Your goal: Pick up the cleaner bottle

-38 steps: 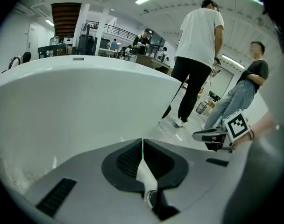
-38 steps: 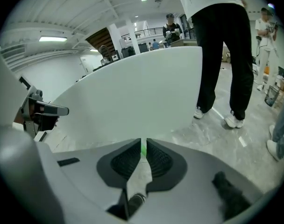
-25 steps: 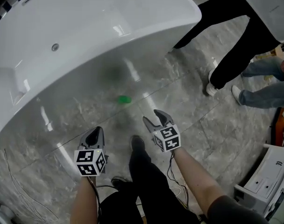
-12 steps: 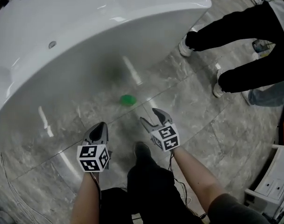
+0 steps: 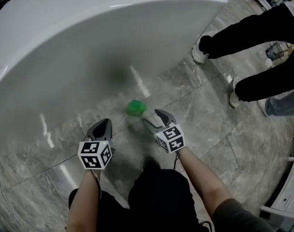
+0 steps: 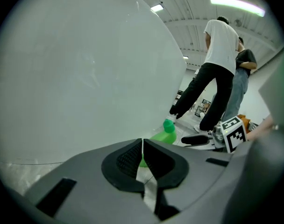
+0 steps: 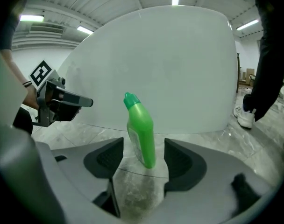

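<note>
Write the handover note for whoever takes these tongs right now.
Left tongs: shut, empty, off to the bottle's left.
Right tongs: open, jaws have just been opening. The green cleaner bottle is lined up in the gap, pads not touching it.
Bottle: upright on the grey tiled floor, close to the white bathtub.
Done: approach and line-up.
Left: ease the right tongs forward, close on the bottle, lift.

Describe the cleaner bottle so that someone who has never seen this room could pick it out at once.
Start at the big white bathtub. On the grey marbled floor beside its curved wall stands the cleaner bottle, upright. It is the only bright green thing around, with an angled neck and green cap.
</note>
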{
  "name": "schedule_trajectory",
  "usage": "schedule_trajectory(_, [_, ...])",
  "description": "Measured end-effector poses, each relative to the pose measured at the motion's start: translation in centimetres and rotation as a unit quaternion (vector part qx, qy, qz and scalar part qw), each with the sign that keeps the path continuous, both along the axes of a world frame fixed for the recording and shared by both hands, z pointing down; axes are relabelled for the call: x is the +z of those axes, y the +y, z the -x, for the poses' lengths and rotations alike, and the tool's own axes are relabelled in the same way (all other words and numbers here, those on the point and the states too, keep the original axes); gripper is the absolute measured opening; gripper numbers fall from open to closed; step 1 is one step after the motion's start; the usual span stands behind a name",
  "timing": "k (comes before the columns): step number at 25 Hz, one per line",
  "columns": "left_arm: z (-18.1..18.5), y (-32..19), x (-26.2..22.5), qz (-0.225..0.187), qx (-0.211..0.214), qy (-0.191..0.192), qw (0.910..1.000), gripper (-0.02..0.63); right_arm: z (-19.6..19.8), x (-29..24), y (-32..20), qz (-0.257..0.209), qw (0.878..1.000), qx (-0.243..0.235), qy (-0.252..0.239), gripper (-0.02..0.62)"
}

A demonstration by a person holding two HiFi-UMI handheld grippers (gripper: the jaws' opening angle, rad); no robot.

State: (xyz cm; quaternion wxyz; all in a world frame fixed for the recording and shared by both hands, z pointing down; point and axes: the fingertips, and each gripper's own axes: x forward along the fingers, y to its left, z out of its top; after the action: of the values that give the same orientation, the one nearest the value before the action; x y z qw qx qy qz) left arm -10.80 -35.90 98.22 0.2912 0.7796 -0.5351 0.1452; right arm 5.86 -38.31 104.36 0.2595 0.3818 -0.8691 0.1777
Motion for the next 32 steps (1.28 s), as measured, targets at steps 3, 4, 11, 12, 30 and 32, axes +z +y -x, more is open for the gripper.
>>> schedule_trajectory(3, [0.3, -0.1, 2.2, 0.007, -0.012, 0.013, 0.9998, 0.02, -0.1, 1.9, -0.1, 0.003, 1.0, 0.01, -0.006, 0.277])
schedule_trajectory(4, [0.4, 0.0, 2.8, 0.011, -0.016, 0.017, 0.9997, 0.02, -0.1, 2.6, 0.0, 0.005, 1.0, 0.011, -0.007, 0.278])
schedule_trajectory(11, [0.6, -0.7, 5.4, -0.003, 0.005, 0.008, 0.9999, 0.02, 1.6, 5.5, -1.2, -0.01, 1.0, -0.002, -0.006, 0.278])
schedule_trajectory(12, [0.6, -0.8, 5.6, -0.005, 0.004, 0.007, 1.0, 0.02, 1.7, 5.8, -1.5, -0.017, 1.0, 0.003, -0.01, 0.278])
schedule_trajectory(30, [1.0, -2.4, 8.4, 0.01, -0.008, -0.017, 0.9998, 0.02, 6.0, 9.2, -4.3, -0.057, 0.989, -0.133, -0.02, 0.296])
schedule_trajectory(32, [1.0, -2.2, 8.7, 0.015, -0.006, -0.022, 0.9996, 0.02, 6.8, 9.5, -3.9, -0.067, 0.984, -0.165, -0.003, 0.296])
